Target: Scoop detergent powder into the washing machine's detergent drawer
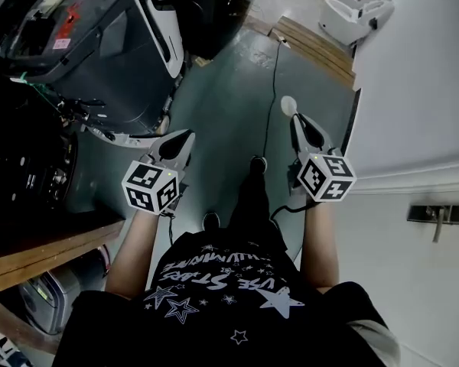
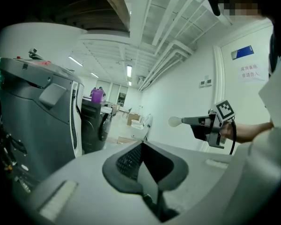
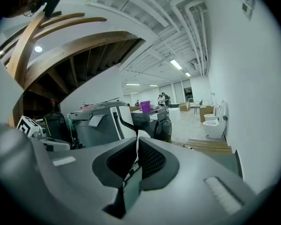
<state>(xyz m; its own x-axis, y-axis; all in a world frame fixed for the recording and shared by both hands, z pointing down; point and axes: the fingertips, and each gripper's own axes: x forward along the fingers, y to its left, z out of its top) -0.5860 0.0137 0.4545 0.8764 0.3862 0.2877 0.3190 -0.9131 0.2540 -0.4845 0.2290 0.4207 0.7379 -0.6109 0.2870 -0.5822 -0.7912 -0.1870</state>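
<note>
Since neither powder nor drawer shows in any view, I judge the task barely begun: I am standing with the tools ready, short of any scooping. My right gripper [image 1: 295, 119] is clamped on a white scoop [image 1: 288, 104], bowl forward (its thin handle sits edge-on between the jaws in the right gripper view). My left gripper [image 1: 185, 139] is closed on nothing, pads together. Both are held out in front of me, well apart, pointing ahead over the grey floor [image 1: 229, 82], forearms roughly parallel. Grey machines [image 1: 122, 52] stand to my left; I cannot tell which has the drawer. Next I need to turn that way, find the powder, and bring the scoop's bowl down into it.
</note>
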